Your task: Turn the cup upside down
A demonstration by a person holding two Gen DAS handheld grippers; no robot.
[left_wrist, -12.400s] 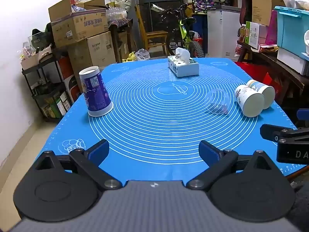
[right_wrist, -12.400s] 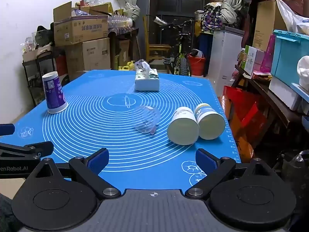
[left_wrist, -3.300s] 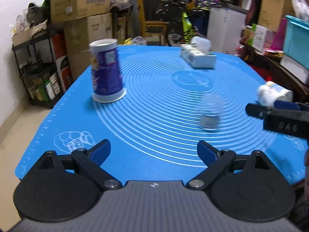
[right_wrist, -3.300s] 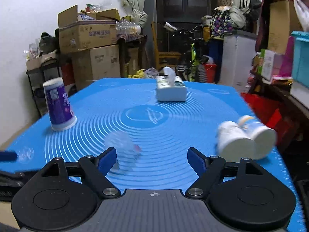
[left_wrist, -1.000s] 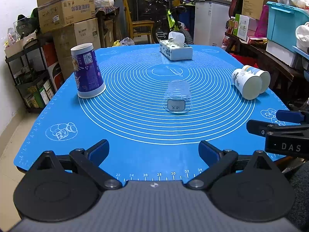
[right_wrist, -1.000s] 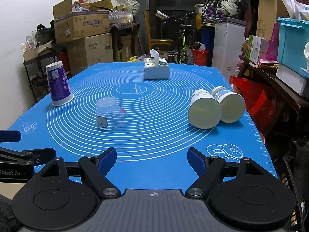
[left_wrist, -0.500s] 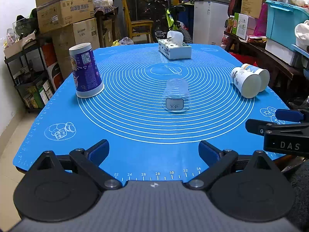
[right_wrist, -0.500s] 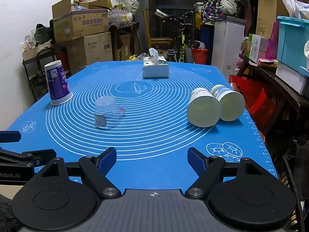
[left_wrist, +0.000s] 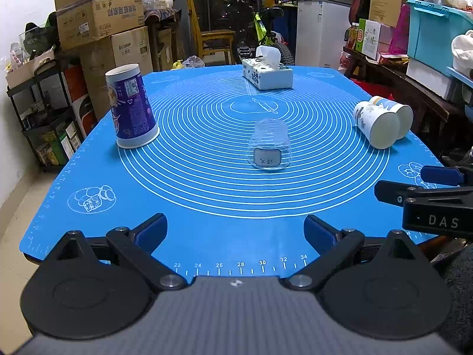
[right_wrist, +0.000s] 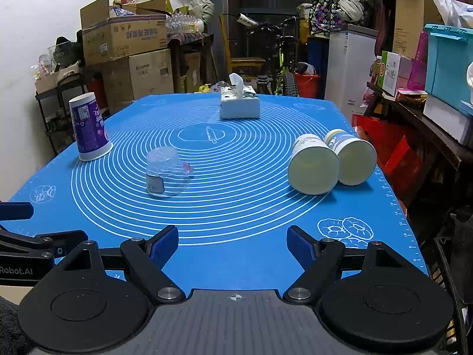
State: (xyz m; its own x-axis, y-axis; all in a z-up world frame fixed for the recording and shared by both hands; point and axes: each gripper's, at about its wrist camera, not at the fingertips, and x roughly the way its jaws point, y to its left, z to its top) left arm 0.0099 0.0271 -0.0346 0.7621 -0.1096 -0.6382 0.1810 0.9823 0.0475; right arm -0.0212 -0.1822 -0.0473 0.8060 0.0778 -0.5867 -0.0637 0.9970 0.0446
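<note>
The clear plastic cup stands mouth-down, it seems, near the middle of the blue mat, touching nothing. Both the left gripper and right gripper hang spread and empty at the near edge. A careless sweep could topple this light cup.

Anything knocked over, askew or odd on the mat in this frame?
Yes: two white paper cups lie on their sides, touching, near the mat's right edge. The clear cup and purple cup stand mouth down. Nothing looks spilled.
</note>
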